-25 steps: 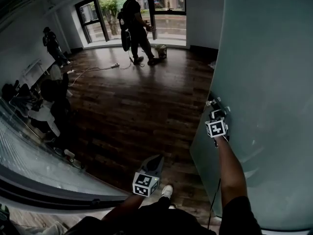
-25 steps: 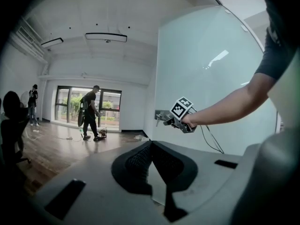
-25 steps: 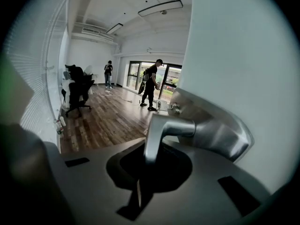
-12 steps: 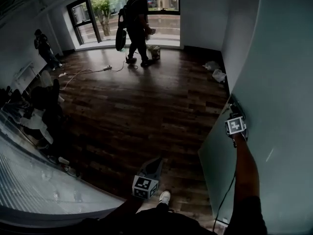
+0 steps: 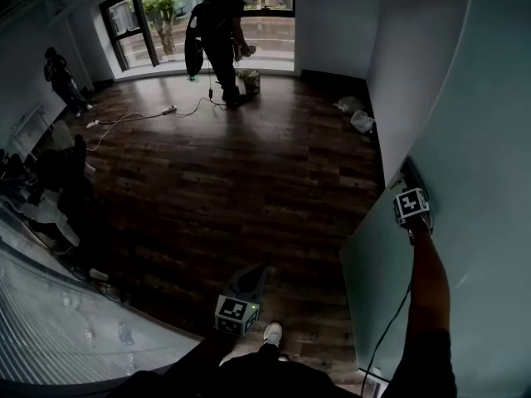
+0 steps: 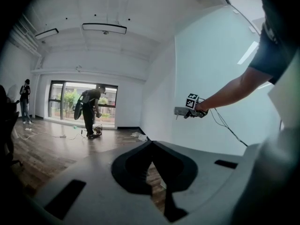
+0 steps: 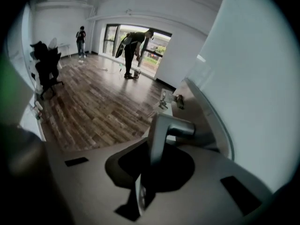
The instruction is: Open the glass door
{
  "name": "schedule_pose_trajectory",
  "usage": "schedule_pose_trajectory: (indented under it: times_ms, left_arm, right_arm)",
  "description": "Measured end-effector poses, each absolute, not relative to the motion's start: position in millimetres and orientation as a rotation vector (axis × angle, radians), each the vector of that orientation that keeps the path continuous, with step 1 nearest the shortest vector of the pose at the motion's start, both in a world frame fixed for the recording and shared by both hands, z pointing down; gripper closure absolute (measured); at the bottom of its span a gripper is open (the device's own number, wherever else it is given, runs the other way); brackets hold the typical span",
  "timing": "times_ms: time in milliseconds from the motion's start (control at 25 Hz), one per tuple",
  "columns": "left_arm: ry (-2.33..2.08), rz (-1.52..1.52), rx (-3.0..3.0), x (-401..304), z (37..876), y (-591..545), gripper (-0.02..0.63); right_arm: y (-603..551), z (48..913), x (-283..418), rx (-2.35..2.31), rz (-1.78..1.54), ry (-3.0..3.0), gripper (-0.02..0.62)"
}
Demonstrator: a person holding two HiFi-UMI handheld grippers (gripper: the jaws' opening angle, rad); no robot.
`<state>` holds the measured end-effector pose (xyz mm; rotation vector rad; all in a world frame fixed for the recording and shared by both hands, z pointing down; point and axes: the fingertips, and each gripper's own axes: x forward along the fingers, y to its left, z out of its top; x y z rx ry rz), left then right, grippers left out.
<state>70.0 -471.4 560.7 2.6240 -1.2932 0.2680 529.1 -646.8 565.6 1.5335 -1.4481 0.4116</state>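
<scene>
Along the left, dark office chairs [image 5: 62,185] stand by a glass partition. Open wooden floor [image 5: 232,181] fills the middle, with a person [image 5: 217,31] far off at the window. The left tongs [image 5: 259,270] hang low, closed together on nothing. At the right, the right tongs [image 5: 406,177] are clamped on the metal handle [image 7: 164,130] of the frosted glass door [image 5: 473,139], which appears partly swung. The step should go best with a firm clamp that follows the door's arc. The door's lower edge passes near the person's shoe [image 5: 272,333]; the floor beyond gives plenty of room.
</scene>
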Motion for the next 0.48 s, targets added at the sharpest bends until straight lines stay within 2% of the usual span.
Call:
schedule_pose_trajectory:
  times_ms: [40,80,120,160,200,320,480]
  left_arm:
    - [-1.288,0.27,2.622,71,563,-472,0.6]
    - [-1.285,0.269,2.619,72,565,-471,0.6]
    - [-1.282,0.267,2.617,73,566,-471,0.6]
    - [-1.28,0.265,2.615,75,565,-471,0.6]
    - [-1.278,0.262,2.616,77,564,-471,0.6]
    - [-1.274,0.244,2.627,87,557,-465,0.6]
    - [-1.292,0.22,2.642,91,555,-445,0.6]
  right_arm:
    - [-640,569,535,1.496,0.429,-1.384,0.574]
    - [-635,572,537,1.459,0.439,-1.347,0.519]
    - [-633,575,538,1.433,0.432,-1.33,0.439]
    - [-631,576,539,1.427,0.396,-1.315,0.393]
    - [-630,570,542,1.452,0.328,-1.299,0.373]
    - [-615,518,540,1.683,0.045,-1.316,0.359]
    - [-550,451,477,1.962,-0.195,-1.563,0.359]
